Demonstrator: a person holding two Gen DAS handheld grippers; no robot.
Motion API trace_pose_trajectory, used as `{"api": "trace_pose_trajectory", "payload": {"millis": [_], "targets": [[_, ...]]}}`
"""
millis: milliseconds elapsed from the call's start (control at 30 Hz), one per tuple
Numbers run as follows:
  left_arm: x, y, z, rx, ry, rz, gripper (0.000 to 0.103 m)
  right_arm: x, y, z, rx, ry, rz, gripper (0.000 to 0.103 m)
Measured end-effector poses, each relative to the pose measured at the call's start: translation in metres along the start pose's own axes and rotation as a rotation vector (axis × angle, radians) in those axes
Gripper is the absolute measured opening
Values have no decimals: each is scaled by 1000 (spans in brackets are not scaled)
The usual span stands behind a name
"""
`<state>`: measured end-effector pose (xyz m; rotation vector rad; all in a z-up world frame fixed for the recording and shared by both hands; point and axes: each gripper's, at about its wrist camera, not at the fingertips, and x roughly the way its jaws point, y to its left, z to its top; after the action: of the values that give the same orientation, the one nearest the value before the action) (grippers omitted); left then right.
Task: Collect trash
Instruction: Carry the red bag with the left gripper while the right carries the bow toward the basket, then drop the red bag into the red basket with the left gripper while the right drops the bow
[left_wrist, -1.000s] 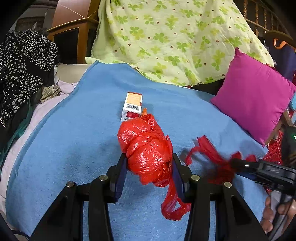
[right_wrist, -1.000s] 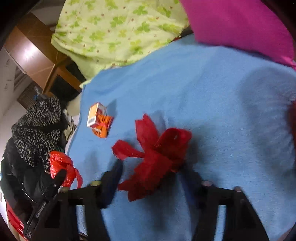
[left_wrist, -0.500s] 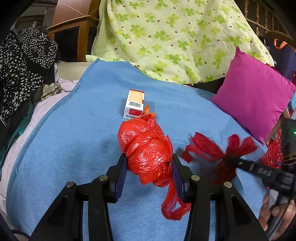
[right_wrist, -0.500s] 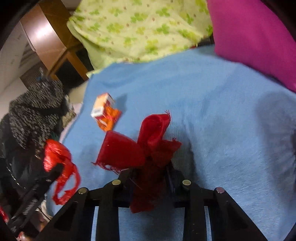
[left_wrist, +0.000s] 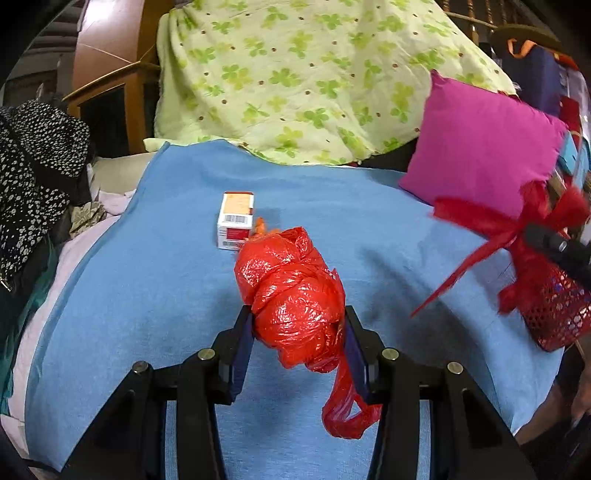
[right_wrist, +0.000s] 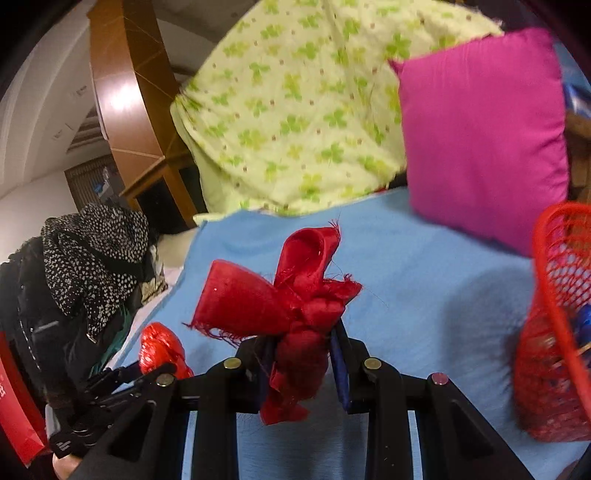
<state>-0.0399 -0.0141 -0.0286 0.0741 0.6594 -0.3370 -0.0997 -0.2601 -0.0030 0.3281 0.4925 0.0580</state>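
Observation:
My left gripper (left_wrist: 298, 325) is shut on a crumpled red plastic bag (left_wrist: 293, 291), held just above the blue blanket (left_wrist: 147, 295); a loose tail of the bag hangs down at the right finger. My right gripper (right_wrist: 301, 345) is shut on a frayed red ribbon bow (right_wrist: 280, 299), lifted clear of the blanket. That ribbon bow (left_wrist: 491, 221) shows at the right of the left wrist view. A small white and orange box (left_wrist: 236, 219) with an orange scrap beside it lies on the blanket beyond the bag. A red mesh basket (right_wrist: 546, 325) stands at the right.
A magenta cushion (left_wrist: 484, 144) and a green clover-print quilt (left_wrist: 295, 74) lie at the back of the bed. A black and white dotted garment (right_wrist: 92, 258) is piled at the left edge, by a wooden headboard (right_wrist: 122, 92).
The right gripper closed on the red ribbon bow and lifted it off the blanket, up and toward the red basket. The left gripper kept its hold on the red bag, barely shifting.

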Motion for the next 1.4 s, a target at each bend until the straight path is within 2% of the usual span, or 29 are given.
{"api": "trace_pose_trajectory", "payload": {"millis": [267,433,533,833,1067,1400], "targets": [[-1,-22,5,53,2,-16,48,-47,-15,16,4,-109,-19,30],[-5,-46,17,71,13,25,48,-74,-32,21,14,-170,-37,30],[-8,-70,26,114,4,34,48,-90,-46,24,30,-210,-59,30],[-29,-132,49,190,-60,-5,48,-132,-92,26,123,-324,-118,30],[-40,-173,64,233,-81,-40,48,-164,-124,23,212,-419,-158,30],[-48,-231,81,300,-102,-118,48,-192,-156,18,301,-484,-210,30]]}}
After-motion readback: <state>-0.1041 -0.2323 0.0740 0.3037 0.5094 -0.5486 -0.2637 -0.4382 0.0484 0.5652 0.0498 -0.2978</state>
